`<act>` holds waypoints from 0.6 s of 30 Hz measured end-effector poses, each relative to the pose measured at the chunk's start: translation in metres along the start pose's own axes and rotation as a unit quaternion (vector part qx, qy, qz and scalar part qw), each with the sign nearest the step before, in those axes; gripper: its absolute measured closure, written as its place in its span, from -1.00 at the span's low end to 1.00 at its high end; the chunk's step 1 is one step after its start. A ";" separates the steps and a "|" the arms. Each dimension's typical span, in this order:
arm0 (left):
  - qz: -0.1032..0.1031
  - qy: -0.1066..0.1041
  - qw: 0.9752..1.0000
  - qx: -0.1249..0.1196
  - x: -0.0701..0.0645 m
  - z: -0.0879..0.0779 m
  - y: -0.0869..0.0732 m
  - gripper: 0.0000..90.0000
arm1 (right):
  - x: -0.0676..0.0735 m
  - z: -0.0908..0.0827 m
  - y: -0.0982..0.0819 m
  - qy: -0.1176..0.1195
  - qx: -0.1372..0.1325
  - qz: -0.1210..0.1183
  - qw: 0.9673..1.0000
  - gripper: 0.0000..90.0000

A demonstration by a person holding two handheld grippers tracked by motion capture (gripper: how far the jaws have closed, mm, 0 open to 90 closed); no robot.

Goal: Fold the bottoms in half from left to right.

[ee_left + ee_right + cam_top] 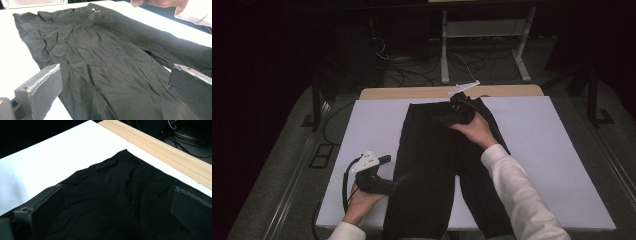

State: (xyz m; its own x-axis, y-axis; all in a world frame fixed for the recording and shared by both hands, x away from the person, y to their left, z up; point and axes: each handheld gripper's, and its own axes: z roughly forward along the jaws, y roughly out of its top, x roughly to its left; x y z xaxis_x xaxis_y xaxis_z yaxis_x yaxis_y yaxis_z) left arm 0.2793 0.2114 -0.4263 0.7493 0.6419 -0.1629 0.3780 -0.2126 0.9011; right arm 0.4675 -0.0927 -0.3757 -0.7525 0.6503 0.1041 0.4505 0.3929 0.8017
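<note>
A pair of black trousers [427, 155] lies flat on a white board [372, 120], waist at the far end and legs toward the person. My left gripper [401, 181] is at the near left, jaws open and pointing at the outer edge of the left leg. In the left gripper view the wrinkled cloth [107, 50] spreads beyond the open left gripper [115, 72]. My right gripper [443, 118] hovers over the waist, open. In the right gripper view the waist corner [117, 177] lies past the open right gripper [117, 192].
The board rests on a wooden table whose far edge [412, 93] shows beyond the waist, also in the right gripper view [160, 147]. Bare white board lies on both sides of the trousers. Cables and a white desk frame [444, 55] stand on the dark floor behind.
</note>
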 end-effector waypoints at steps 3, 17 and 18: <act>-0.001 -0.001 1.000 -0.001 0.000 0.000 0.000 -1.00 | 0.001 0.005 0.003 -0.001 -0.002 -0.001 1.000 -1.00; -0.002 -0.003 1.000 -0.005 -0.001 -0.002 0.000 -1.00 | 0.003 0.029 0.020 0.000 -0.002 -0.003 1.000 -1.00; -0.003 -0.004 1.000 -0.005 0.000 -0.002 0.000 -1.00 | 0.003 0.031 0.021 0.001 -0.003 -0.002 1.000 -1.00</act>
State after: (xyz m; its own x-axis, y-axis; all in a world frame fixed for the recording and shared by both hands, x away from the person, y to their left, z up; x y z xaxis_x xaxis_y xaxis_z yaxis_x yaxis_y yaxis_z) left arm 0.2780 0.2124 -0.4257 0.7516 0.6372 -0.1707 0.3766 -0.2020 0.9041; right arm 0.4895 -0.0625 -0.3768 -0.7548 0.6479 0.1027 0.4452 0.3909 0.8056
